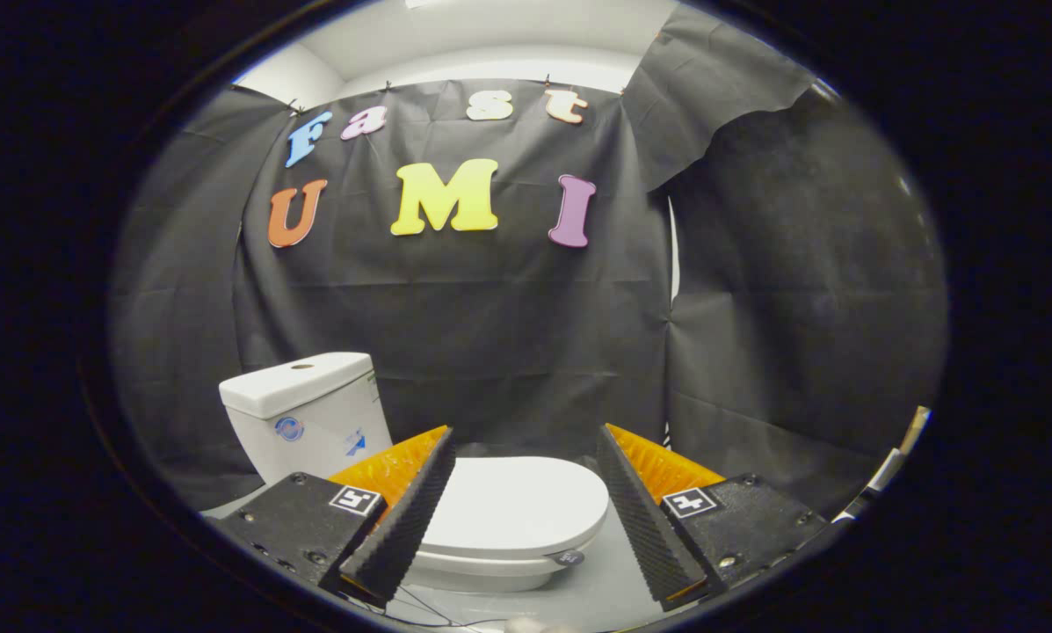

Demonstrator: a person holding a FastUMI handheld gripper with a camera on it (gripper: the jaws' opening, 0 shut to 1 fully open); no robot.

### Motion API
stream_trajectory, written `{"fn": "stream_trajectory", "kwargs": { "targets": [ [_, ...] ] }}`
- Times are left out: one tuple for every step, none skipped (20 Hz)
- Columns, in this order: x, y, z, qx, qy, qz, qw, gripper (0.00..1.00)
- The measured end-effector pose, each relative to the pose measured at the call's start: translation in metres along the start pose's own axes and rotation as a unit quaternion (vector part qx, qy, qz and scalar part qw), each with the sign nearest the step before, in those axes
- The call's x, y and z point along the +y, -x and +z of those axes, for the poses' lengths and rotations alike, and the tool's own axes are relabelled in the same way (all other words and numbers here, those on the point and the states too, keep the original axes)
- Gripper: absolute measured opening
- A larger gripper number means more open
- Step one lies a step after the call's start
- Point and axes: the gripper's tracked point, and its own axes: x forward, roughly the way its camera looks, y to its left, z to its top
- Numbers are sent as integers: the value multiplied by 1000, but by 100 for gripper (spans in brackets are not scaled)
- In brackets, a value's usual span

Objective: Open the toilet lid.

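Since the lid lies shut: step is reaching its front rim.
Toilet lid (517, 501): flat on the bowl, ahead of the cistern (301, 413).
Tongs (526, 519): spread apart, empty, short of the lid.
Advice: lower toward the rim, catch its front lip, lift toward the cistern.

You have one toilet (455, 492) ahead of you, with one lid (517, 501), down flat, and one tank (306, 413); one gripper (526, 448) with two fingers (402, 519), spread apart and touching nothing; one small tag (568, 557) at the lid's edge.
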Motion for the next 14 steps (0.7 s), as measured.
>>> {"fn": "stream_trajectory", "kwargs": {
  "targets": [
    [2, -7, 2, 4, -8, 9, 1000, 100],
    [4, -15, 4, 8, -15, 21, 1000, 100],
    [6, -22, 6, 13, -24, 31, 999, 100],
    [4, -31, 5, 17, -30, 37, 999, 100],
    [2, -37, 7, 19, -37, 41, 998, 100],
    [-1, -44, 7, 20, -42, 42, 998, 100],
    [-5, -50, 7, 20, -43, 41, 998, 100],
    [-11, -56, 4, 21, -45, 38, 998, 100],
    [-17, -62, 1, 26, -48, 36, 998, 100],
    [-23, -66, -3, 29, -55, 37, 997, 100],
    [-28, -71, -7, 33, -66, 39, 997, 100],
    [-33, -76, -13, 38, -80, 41, 995, 100],
    [-37, -81, -21, 47, -98, 46, 993, 100],
    [-40, -86, -33, 59, -113, 48, 991, 100]
  ]
}}
